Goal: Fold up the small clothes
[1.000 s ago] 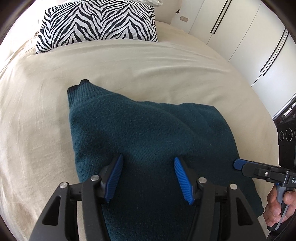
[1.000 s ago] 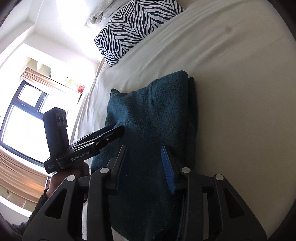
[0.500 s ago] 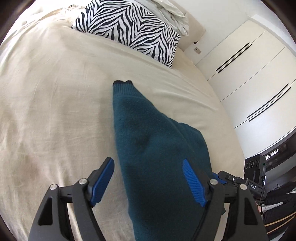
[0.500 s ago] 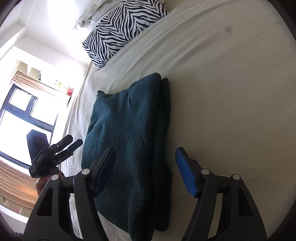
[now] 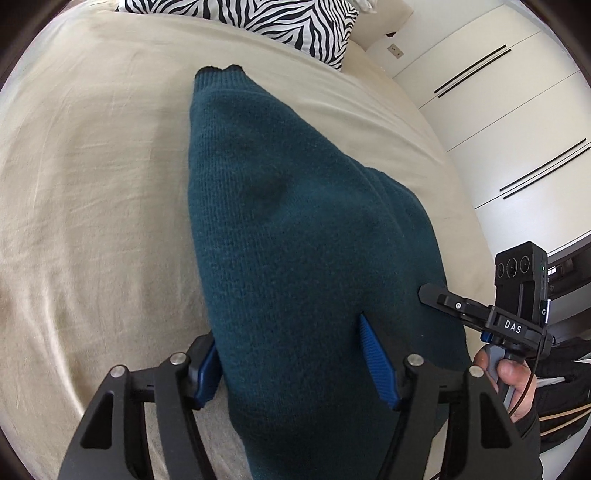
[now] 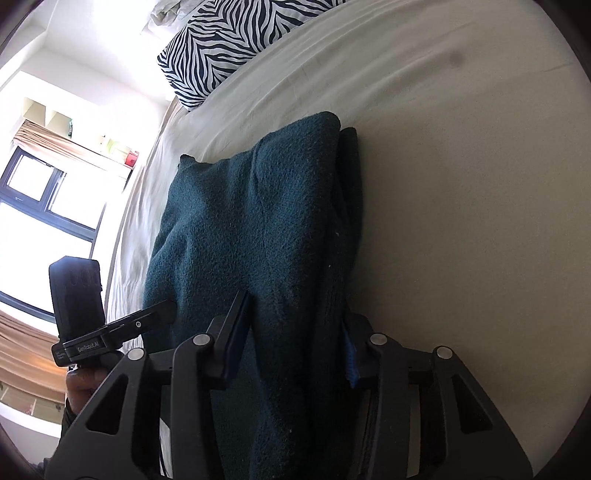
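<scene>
Change: half a second ago both claws stood spread and clear of the sweater [image 5: 295, 240]; now each has come in around its near edge — the left claw [image 5: 291, 365] with one blue pad at the left side fold and the other resting on top of the knit, the right claw [image 6: 295, 332] with one pad on top and the other tucked at the right edge.
Left claw state: jaws partly closed around a thick bunch of knit; a firm pinch cannot be told, since the near pad is half hidden by cloth.
Right claw state: jaws drawn in on the layered right edge, cloth filling the gap — it looks like a pinch on the sweater.
Meaning for the task: judging by both grips at the near end, the next fold is being set up, probably lifting this end toward the far cuff [image 5: 218, 75]. The sweater already lies narrowed, its sides folded in, so the job seems past midway.
Where the sweater is: flat on the bed [image 5: 92, 184], lengthwise away from the cameras, well short of the pillow [image 5: 258, 18].
Count: one sweater, one zebra pillow, two claws, one bed.
Also in view: wardrobe [image 5: 517, 110] beyond the bed; window [image 6: 44, 192] in the right view.
</scene>
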